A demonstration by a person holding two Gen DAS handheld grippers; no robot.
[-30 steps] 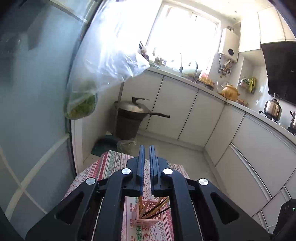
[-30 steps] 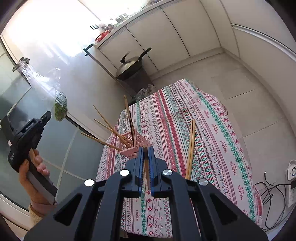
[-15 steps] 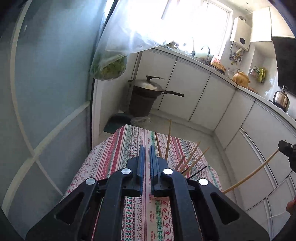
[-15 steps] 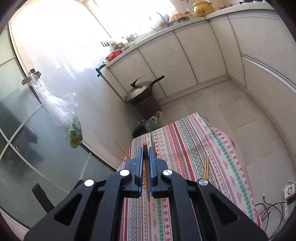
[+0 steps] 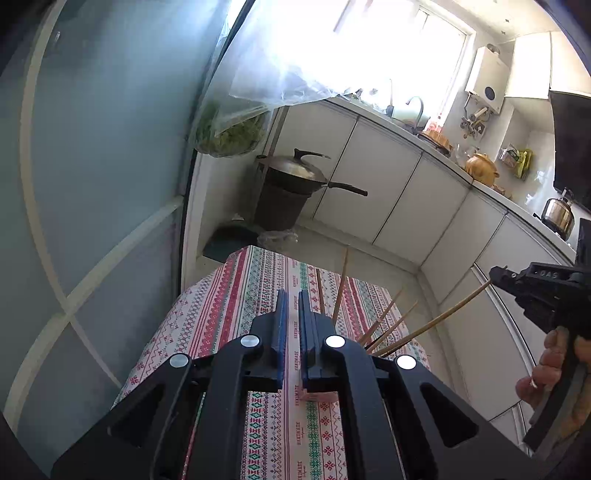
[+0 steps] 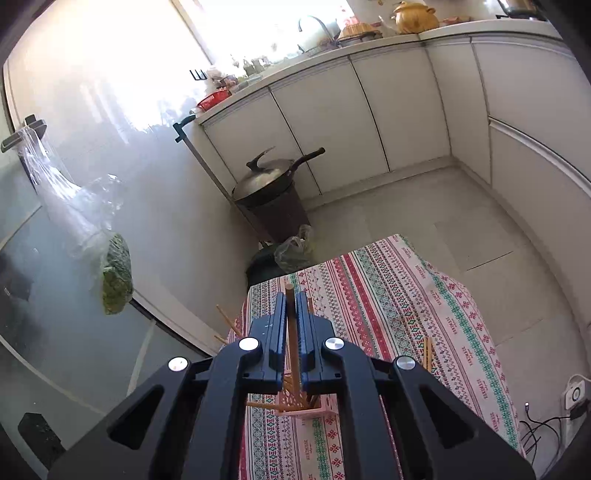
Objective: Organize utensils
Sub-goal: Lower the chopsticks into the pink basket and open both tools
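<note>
Chopstick lifted above the pink holder
Right gripper point(image 6: 291, 306) clamps one chopstick point(image 6: 292, 343); left gripper point(image 5: 291, 306) clenched, empty; holder point(image 6: 301, 404) on tabletop point(image 6: 406, 295), two chopsticks point(image 6: 427, 352) right.

Wooden chopstick point(image 6: 291, 332); woven patterned tablecloth point(image 6: 406, 295); matt black plastic tool point(image 6: 291, 314).

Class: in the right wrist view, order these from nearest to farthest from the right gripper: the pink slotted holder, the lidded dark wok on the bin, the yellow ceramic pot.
1. Pink slotted holder: just below the right gripper, on the table.
2. Lidded dark wok: on the floor bin beyond the table.
3. Yellow ceramic pot: on the far counter.
</note>
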